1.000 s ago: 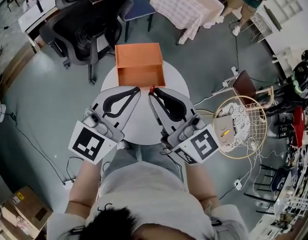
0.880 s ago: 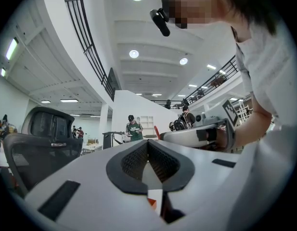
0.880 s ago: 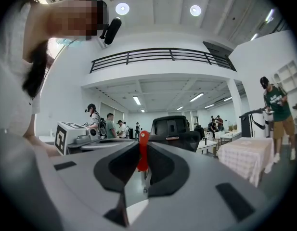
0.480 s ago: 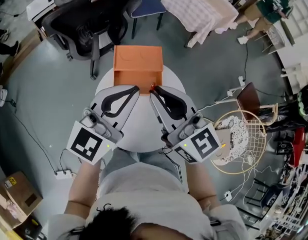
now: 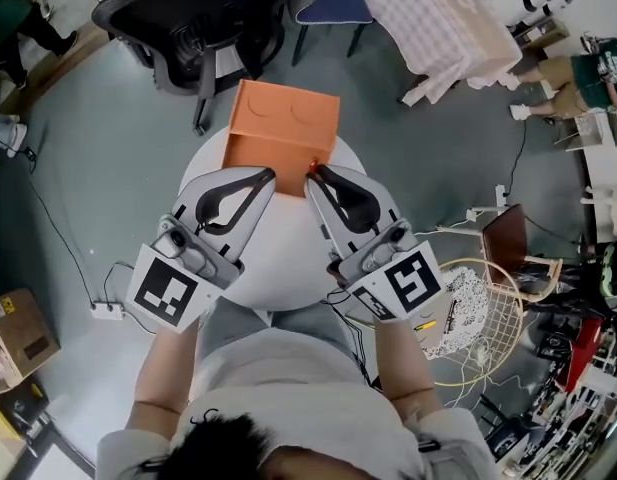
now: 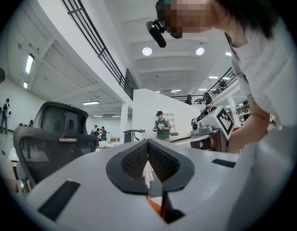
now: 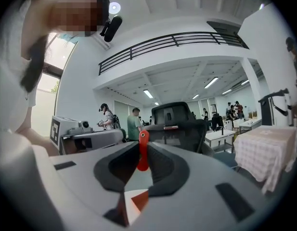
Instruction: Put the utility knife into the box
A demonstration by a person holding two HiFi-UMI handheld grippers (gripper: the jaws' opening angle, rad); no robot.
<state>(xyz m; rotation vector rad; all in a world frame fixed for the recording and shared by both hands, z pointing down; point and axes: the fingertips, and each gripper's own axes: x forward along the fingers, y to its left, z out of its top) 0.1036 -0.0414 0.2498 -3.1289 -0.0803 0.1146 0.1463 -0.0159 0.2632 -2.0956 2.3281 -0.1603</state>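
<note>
Claws: clamping the red utility knife (image 7: 141, 150) in the right gripper (image 5: 310, 176), left gripper (image 5: 271, 174) pinched empty. Gotta nudge up-frame over the orange box (image 5: 283, 128), then release low.

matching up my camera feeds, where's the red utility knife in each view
Head view: utility knife, a red speck at the right hand-held gripper's tip, by the orange box.
Left gripper view: not in it.
Right gripper view: centre, upright, clamped between the jaws.
Shared landmark: the black office chair, in all three.
</note>
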